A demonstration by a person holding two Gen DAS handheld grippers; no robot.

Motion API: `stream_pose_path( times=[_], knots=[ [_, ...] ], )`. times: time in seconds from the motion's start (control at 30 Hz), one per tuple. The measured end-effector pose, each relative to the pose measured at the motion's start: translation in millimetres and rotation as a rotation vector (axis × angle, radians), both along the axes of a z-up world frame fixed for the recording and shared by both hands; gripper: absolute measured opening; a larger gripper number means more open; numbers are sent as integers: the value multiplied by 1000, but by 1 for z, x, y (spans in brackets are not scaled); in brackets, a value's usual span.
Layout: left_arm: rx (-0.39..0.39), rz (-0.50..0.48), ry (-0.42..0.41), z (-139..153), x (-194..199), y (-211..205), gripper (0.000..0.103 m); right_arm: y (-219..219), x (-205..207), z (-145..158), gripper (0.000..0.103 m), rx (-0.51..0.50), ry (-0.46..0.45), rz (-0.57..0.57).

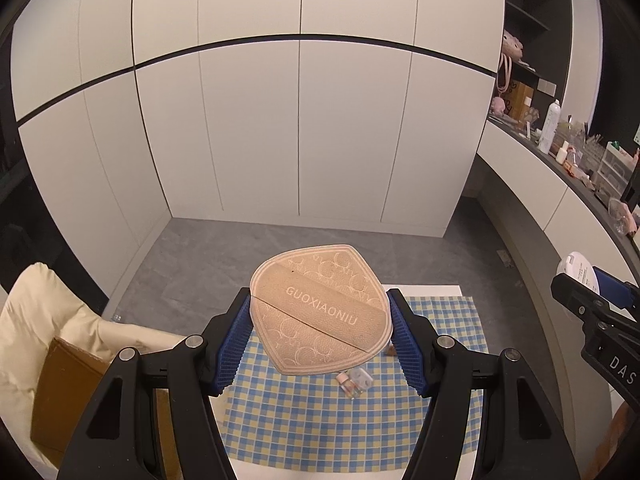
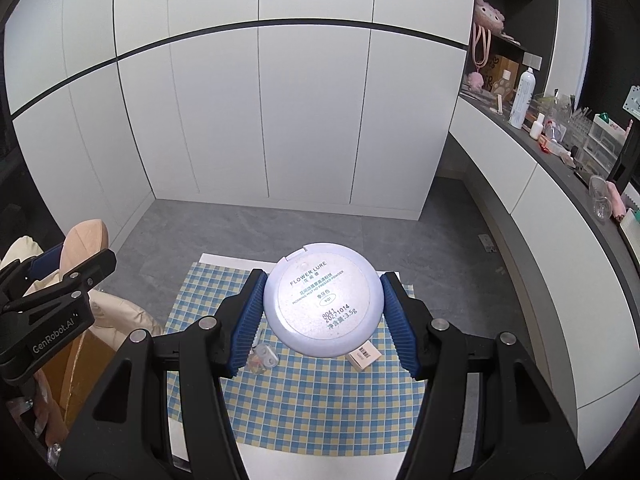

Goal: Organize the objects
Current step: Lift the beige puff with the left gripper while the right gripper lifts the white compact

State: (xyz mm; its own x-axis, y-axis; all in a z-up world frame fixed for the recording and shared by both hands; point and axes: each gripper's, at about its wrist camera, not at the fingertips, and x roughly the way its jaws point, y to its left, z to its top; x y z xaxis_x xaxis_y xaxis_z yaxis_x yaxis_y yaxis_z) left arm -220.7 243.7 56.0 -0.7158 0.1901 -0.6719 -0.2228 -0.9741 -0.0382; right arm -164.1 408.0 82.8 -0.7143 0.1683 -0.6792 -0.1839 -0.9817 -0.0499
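**Both tongs loaded above the cloth; nothing yet put away**

Left wrist view. My left gripper [image 1: 320,334] is closed part-way on a tan powder puff [image 1: 320,312], the blue pads [image 1: 236,340] pressing its two side edges. The puff is held flat, its printed strap facing the camera, and it hangs clear above the checked cloth [image 1: 320,420]. Under its lower edge a few small clear bottles [image 1: 354,382] lie loose on the cloth. At the right edge of this view my right gripper [image 1: 592,292] shows with the pale compact between its fingers. To the left stand a cream cushion [image 1: 28,320] and a brown cardboard box [image 1: 68,392], off the cloth.

Right wrist view. My right gripper [image 2: 324,312] is closed narrowly on a round lavender powder compact [image 2: 323,306], pads on opposite sides of its rim, the labelled underside turned up. It too is held clear of the cloth [image 2: 320,400]. Beneath it a small white carton [image 2: 364,356] and a clear case [image 2: 266,360] remain on the cloth; what the case holds is too small to tell.

Progress, as I judge it: two items are picked up, none is seen placed in any container. The puff and compact still need a destination, possibly the box, and the bottles, case and carton are still to be gathered.
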Motion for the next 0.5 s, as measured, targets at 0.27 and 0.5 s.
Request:
stream_pose_path(
  times=[0.27,0.5],
  knots=[
    [-10,9,6,5,4,-5,66,-3,6,-2,60,2,-7,7],
    [-32,-2,-3,1,11,-4,66,-5,10,-6,60,1,-14,14]
  ],
)
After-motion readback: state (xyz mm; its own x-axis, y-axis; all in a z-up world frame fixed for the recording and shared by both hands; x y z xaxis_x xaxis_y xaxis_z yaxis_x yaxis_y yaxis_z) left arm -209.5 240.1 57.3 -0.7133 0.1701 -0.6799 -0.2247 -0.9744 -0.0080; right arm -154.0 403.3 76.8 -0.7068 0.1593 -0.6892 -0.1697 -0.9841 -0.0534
